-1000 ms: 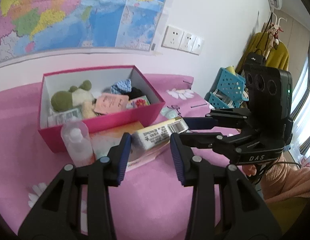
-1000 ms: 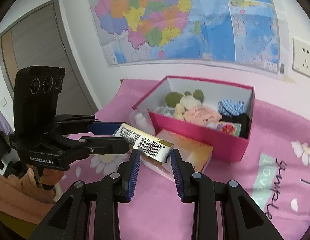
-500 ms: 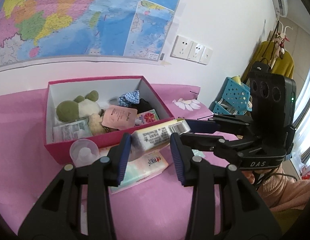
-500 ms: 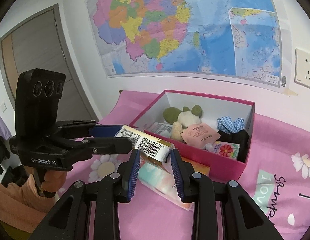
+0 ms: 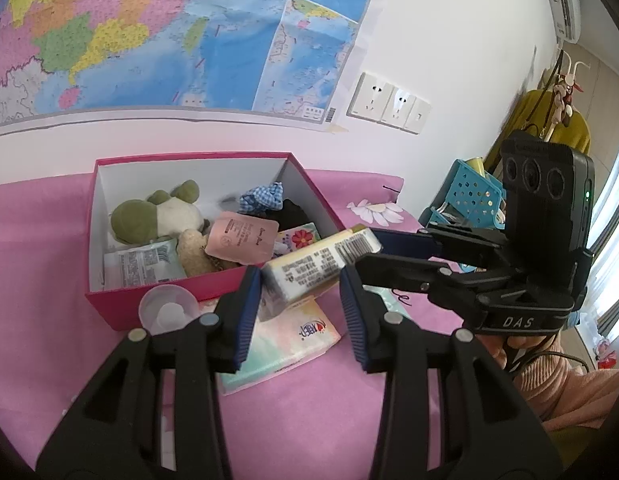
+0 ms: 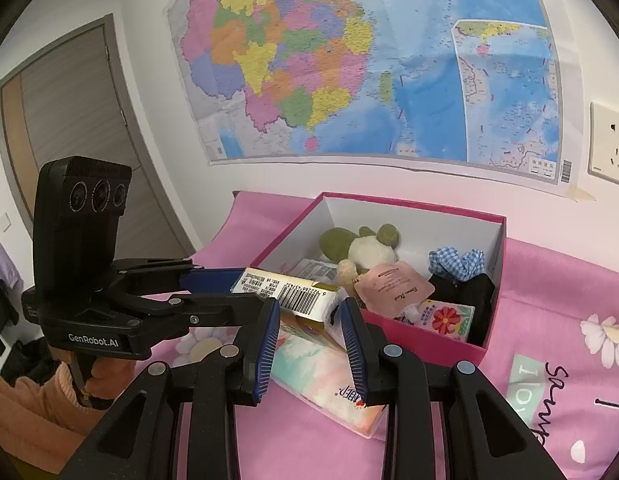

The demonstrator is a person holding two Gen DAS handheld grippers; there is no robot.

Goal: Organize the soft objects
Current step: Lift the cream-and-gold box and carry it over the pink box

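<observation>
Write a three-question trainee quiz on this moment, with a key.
1. True or false: both the left gripper and the right gripper clamp the pale yellow barcoded pack.
2. Which soft toy lies in the pink cardboard box? A) green and cream plush B) brown bear
3. Fill in: the flat pastel tissue pack lies ___ the box, on the pink cloth.

Key: 1 true; 2 A; 3 outside
</observation>
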